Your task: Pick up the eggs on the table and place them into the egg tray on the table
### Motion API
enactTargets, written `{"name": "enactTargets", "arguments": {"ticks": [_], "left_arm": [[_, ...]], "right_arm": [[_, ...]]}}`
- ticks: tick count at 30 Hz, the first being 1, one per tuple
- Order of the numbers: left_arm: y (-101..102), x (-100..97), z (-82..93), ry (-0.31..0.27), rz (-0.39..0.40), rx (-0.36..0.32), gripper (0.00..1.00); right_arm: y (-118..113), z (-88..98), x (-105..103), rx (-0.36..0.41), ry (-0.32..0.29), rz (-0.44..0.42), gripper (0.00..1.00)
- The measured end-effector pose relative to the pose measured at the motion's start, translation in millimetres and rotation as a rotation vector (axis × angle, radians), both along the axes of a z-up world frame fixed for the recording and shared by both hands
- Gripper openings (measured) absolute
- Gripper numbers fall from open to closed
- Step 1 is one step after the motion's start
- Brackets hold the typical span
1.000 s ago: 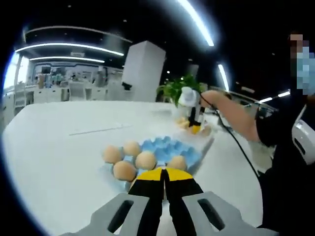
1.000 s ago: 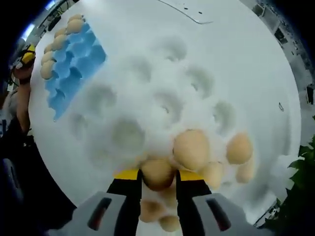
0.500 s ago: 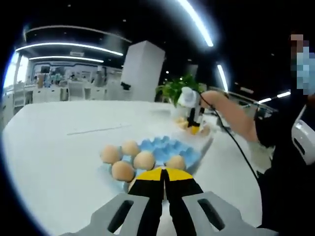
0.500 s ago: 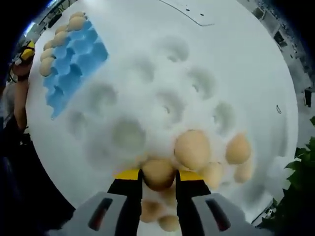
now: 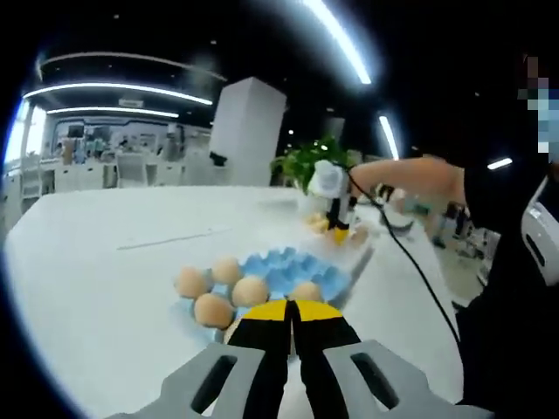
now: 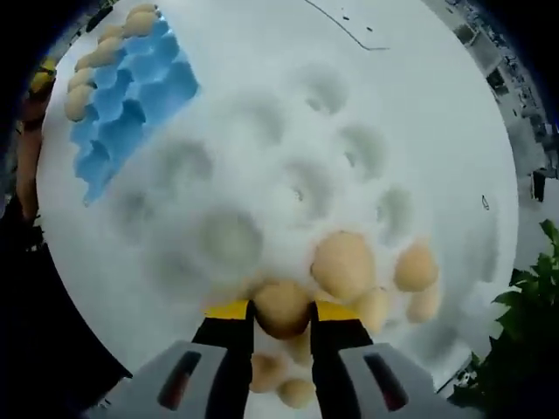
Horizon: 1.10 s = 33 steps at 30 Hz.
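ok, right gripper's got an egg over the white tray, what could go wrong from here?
1. The right gripper pinches the egg at its tips; squeezing harder may crack it, a looser grip may drop it.
2. Other eggs crowd close by in the white tray; lifting could knock them.
3. The blue tray is well across the table, so the carry is long. The left gripper sits shut, empty.
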<state>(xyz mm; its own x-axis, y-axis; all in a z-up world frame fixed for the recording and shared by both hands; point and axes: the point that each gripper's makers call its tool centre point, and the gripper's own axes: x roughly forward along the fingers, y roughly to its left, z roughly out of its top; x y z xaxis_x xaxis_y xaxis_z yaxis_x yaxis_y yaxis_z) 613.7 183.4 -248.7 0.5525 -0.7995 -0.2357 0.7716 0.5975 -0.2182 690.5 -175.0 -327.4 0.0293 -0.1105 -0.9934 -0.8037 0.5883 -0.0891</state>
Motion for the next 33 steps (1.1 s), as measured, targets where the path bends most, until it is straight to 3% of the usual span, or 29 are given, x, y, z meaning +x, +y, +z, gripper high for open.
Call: {"name": "enactTargets", "arguments": {"ticks": [8, 10, 12, 15, 16, 24, 30, 33], "left_arm": [[5, 4.6, -1.6, 0.009, 0.019, -0.021, 0.0], [4, 4.8, -1.3, 0.012, 0.019, -0.025, 0.0], [3, 4.6, -0.5, 0.007, 0.019, -0.018, 0.0], [1, 4.0, -1.1, 0.003, 0.014, -0.01, 0.0], [-1, 4.0, -2.3, 0.006, 0.011, -0.006, 0.0], [-2, 4.5, -5.4, 0.015, 0.006, 0.001, 0.0], [-1, 4.9, -4.3, 0.017, 0.009, -0.01, 0.0], [-2, 4.9, -5.1, 0.019, 0.006, -0.007, 0.0]], "right_arm": [[1, 19.2, 5, 0.137, -0.116, 0.003, 0.25], [3, 29.6, 19, 0.17, -0.177, 0.024, 0.25], [2, 36.9, 23, 0.181, -0.193, 0.013, 0.25], [10, 49.7, 27, 0.212, -0.193, 0.016, 0.25], [13, 53.8, 22, 0.224, -0.153, 0.004, 0.25], [38, 77.6, 33, 0.305, -0.172, 0.034, 0.25], [66, 80.8, 20, 0.336, -0.17, 0.074, 0.25], [82, 77.5, 2, 0.349, -0.16, 0.097, 0.25]]}}
